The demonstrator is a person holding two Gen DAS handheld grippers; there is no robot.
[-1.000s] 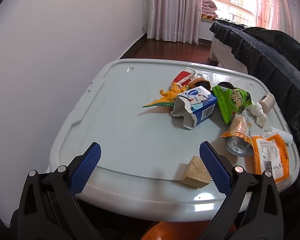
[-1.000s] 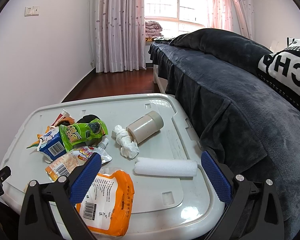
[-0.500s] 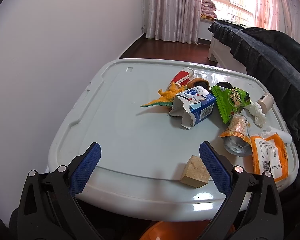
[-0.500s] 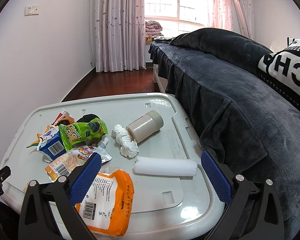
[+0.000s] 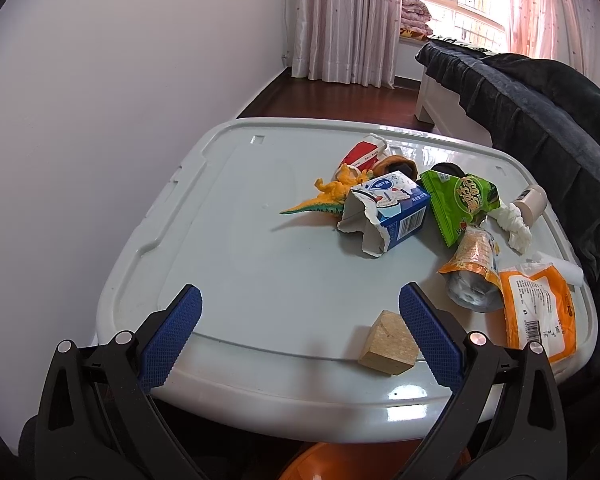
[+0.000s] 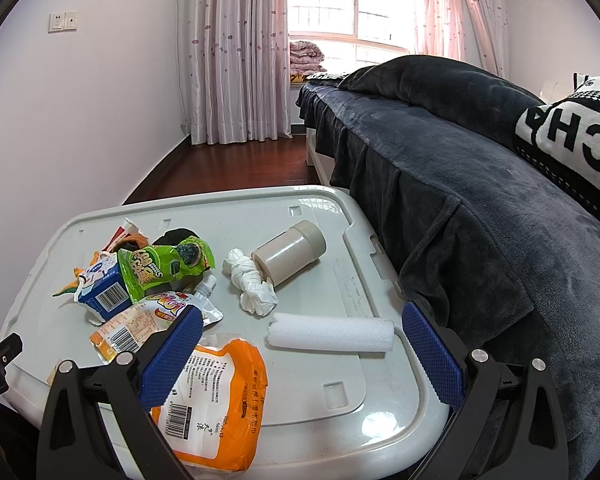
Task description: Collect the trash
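Note:
Trash lies on a pale grey bin lid (image 5: 236, 248) (image 6: 340, 396). A torn blue milk carton (image 5: 384, 210) (image 6: 100, 294), a green snack bag (image 5: 462, 198) (image 6: 160, 266), an orange pouch (image 5: 538, 316) (image 6: 216, 392), a crumpled foil pouch (image 5: 474, 276) (image 6: 140, 324), a white foam roll (image 6: 330, 332), a twisted tissue (image 6: 250, 280) and a beige cup (image 6: 290, 252) are spread there. My left gripper (image 5: 300, 328) hangs open at the near edge, beside a wooden block (image 5: 388, 344). My right gripper (image 6: 302, 356) is open too, just short of the foam roll.
A toy dinosaur (image 5: 328, 196) and a red wrapper (image 5: 362, 152) sit behind the carton. A bed with a dark blanket (image 6: 480, 184) runs along the lid's right side. A white wall (image 5: 120, 100) stands left. Something orange (image 5: 340, 462) shows under the lid's near edge.
The left wrist view has drifted slightly, so the objects sit a touch further left. The right view is unchanged. Both grippers stayed open.

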